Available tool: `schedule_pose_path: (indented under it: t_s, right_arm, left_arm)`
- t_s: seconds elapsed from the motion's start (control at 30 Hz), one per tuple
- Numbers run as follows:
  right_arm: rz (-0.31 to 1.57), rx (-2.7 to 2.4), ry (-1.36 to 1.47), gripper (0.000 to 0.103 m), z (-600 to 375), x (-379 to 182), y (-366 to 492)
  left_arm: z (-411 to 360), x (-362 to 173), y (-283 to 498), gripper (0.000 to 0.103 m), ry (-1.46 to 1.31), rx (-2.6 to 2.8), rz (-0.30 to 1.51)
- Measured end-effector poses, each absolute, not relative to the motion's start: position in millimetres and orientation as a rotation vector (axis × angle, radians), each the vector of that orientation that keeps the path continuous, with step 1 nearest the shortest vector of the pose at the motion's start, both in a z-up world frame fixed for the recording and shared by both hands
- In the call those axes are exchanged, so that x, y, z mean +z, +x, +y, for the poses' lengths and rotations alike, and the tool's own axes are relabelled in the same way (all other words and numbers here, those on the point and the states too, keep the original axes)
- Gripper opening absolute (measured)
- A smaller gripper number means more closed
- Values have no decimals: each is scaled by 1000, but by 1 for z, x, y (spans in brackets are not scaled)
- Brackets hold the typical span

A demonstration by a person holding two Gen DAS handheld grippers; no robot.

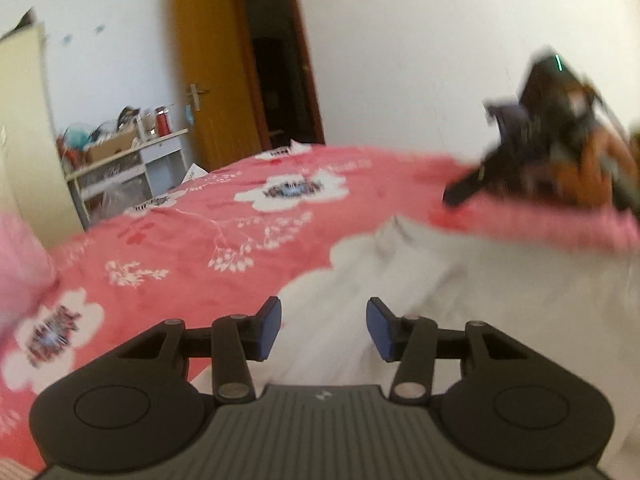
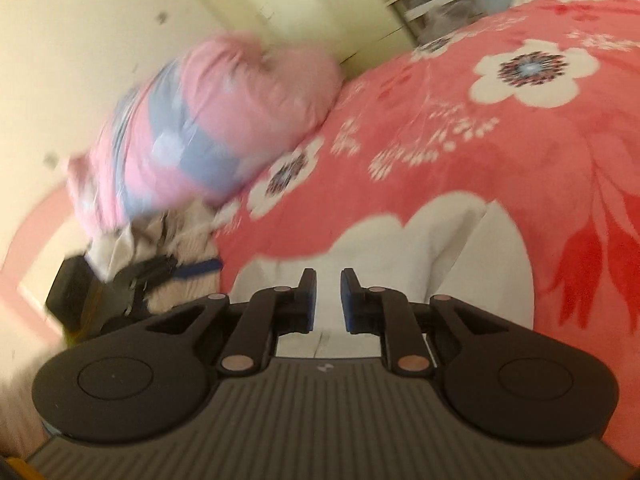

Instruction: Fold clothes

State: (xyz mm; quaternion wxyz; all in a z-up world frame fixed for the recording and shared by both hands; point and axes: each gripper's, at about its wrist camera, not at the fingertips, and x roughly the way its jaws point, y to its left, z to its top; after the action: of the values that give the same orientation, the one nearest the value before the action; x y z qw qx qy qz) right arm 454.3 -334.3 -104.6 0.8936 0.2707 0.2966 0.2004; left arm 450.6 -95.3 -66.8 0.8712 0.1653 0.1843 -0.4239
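Observation:
A white garment (image 1: pixel 460 300) lies spread on the pink-red flowered bedspread (image 1: pixel 200 240). My left gripper (image 1: pixel 324 328) hovers over its near edge, blue pads wide apart with nothing between them. The right gripper (image 1: pixel 472 184) shows blurred at the far right, above the garment's far side. In the right wrist view my right gripper (image 2: pixel 329 300) is over the white garment (image 2: pixel 460 264); its pads stand a narrow gap apart, and no cloth is pinched. The left gripper (image 2: pixel 192 270) is a dark blur at the left.
A pink and blue pillow (image 2: pixel 208 120) rests at the bed's head, with a heap of pale clothes (image 2: pixel 172 240) below it. Beyond the bed stand a cluttered white shelf (image 1: pixel 128 160), a cream wardrobe (image 1: pixel 28 140) and an open wooden door (image 1: pixel 212 72).

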Motion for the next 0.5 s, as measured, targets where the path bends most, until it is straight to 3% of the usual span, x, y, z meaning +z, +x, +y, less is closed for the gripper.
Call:
schedule_pose_path:
  t_s: [0.13, 0.23, 0.33, 0.5]
  right_arm:
    - [679, 356, 413, 13, -309, -125, 478]
    - [761, 361, 236, 13, -283, -151, 486]
    - [736, 357, 126, 13, -271, -159, 477]
    - [691, 333, 231, 15, -288, -136, 472]
  left_arm:
    - [-125, -91, 463, 38, 426, -813, 454]
    - [-147, -129, 450, 38, 670, -837, 491]
    - [-150, -143, 425, 39, 822, -806, 344]
    - [-129, -110, 440, 45, 586, -803, 368]
